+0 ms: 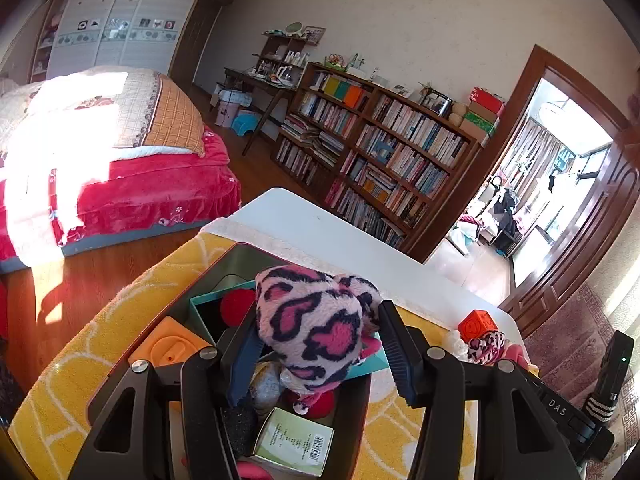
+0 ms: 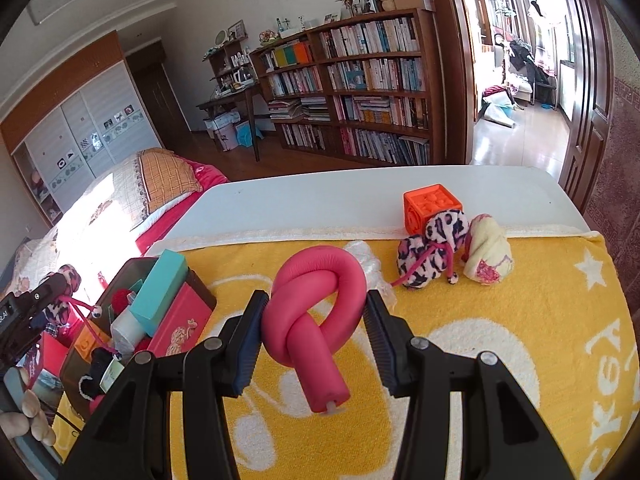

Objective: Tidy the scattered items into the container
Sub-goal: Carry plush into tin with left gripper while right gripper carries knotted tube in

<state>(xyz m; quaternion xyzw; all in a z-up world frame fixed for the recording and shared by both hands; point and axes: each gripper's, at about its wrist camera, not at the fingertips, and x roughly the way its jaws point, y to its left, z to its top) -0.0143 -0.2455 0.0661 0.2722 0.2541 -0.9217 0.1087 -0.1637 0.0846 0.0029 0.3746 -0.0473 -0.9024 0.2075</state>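
Observation:
My left gripper (image 1: pixel 320 354) is shut on a pink plush with a dark heart pattern (image 1: pixel 316 320), held above the dark container (image 1: pixel 224 266). Inside the container lie an orange block (image 1: pixel 170 346), a teal box (image 1: pixel 200 304), a red ball (image 1: pixel 236 306) and a green-white carton (image 1: pixel 294 442). In the right wrist view, my right gripper (image 2: pixel 316 338) is shut on a knotted pink foam tube (image 2: pixel 316 304), lifted over the yellow towel (image 2: pixel 520 320). The container (image 2: pixel 120 276) stands to its left. On the towel lie an orange cube (image 2: pixel 430 210), a second patterned plush (image 2: pixel 432 248) and a cream cloth roll (image 2: pixel 488 254).
The towel covers the near part of a white table (image 2: pixel 320 204). A crumpled clear bag (image 2: pixel 370 266) lies behind the foam tube. A bed (image 1: pixel 120 168) stands left of the table, a bookshelf (image 2: pixel 360 80) behind it, and an open doorway (image 2: pixel 520 92) at the right.

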